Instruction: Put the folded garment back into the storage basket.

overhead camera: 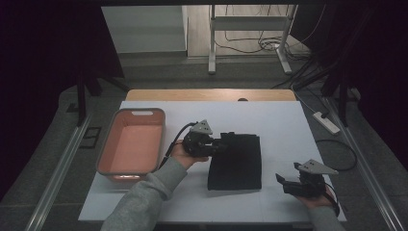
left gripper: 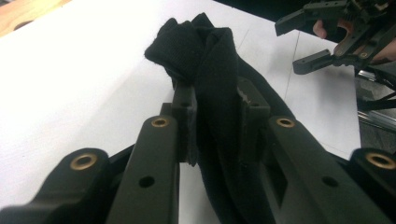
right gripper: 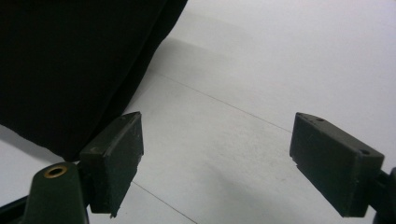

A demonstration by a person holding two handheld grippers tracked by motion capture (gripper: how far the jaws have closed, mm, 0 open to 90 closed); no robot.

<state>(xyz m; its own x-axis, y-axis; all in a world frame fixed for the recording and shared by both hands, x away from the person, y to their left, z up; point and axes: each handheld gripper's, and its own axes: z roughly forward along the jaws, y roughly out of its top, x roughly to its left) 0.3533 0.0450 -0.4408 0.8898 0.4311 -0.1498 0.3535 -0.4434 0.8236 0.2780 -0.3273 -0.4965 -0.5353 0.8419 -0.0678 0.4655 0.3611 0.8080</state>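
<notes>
A folded black cloth (overhead camera: pixel 235 162) is lying near the middle of the desk (overhead camera: pixel 269 120), a little toward the person's edge, on the white sheet (overhead camera: pixel 288 134) that is covering most of the wooden top. The left tool (overhead camera: pixel 222 142) is reaching in at the cloth's far left corner and clenching a bunched fold of it; in the left gripper view the cloth (left gripper: pixel 205 65) is rising in a dark ridge between the two pads of that tool (left gripper: pixel 215 122), pinched tight and standing up off the sheet. A hand (overhead camera: pixel 182 155) in a grey sleeve (overhead camera: pixel 144 199) is holding that tool, its cable (overhead camera: pixel 174 137) looping back toward the left.

The right tool (overhead camera: pixel 281 183) is sitting released near the desk's right front corner, well apart from the cloth's right edge, its jaws spread wide. In the right gripper view the tool (right gripper: pixel 217 151) is gaping over bare white sheet, with the cloth (right gripper: pixel 70 65) lying dark beyond its left pad. The same tool (left gripper: pixel 306 44) is showing, jaws parted, at the upper right of the left gripper view.

A pink bin (overhead camera: pixel 155 115) is standing along the desk's left edge, just beside the left hand. Beyond the far edge, a white metal stand (overhead camera: pixel 250 21) and a tangle of cables (overhead camera: pixel 269 45) are occupying the floor, and a power strip (overhead camera: pixel 326 122) is lying off the desk's right side.
</notes>
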